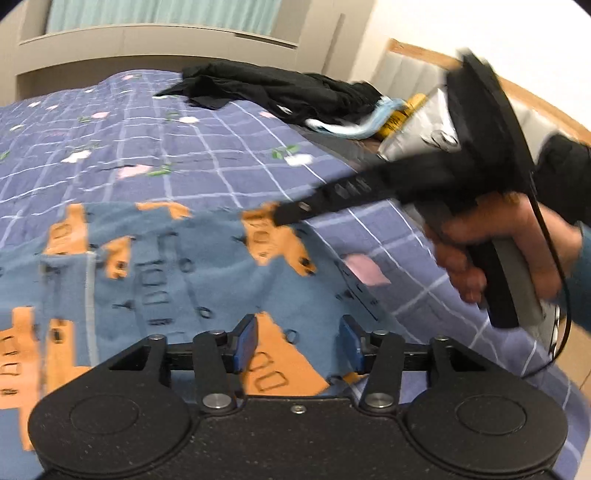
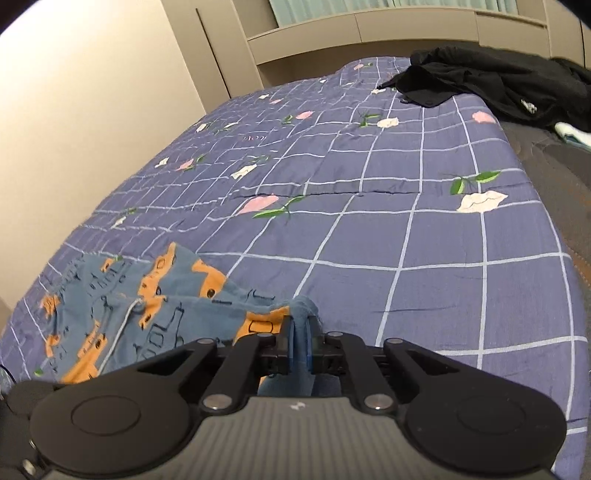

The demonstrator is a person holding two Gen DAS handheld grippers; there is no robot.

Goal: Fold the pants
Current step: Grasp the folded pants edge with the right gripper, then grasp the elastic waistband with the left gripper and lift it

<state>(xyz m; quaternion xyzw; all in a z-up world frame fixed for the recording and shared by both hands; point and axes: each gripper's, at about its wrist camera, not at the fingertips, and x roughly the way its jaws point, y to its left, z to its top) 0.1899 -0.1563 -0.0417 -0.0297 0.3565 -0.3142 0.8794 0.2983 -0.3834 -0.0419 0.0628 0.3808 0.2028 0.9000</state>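
Observation:
Blue pants with orange vehicle prints lie on a purple checked bedspread. In the left wrist view my left gripper is open just above the pants, its blue pads apart with cloth between them. The right gripper comes in from the right, held by a hand, its tip at the pants' far edge. In the right wrist view the right gripper is shut on a bunched edge of the pants, which spread out to the left.
A heap of black clothes lies at the far side of the bed, also in the right wrist view. A pale blue cloth and a yellow item lie beside it. A beige wardrobe stands behind.

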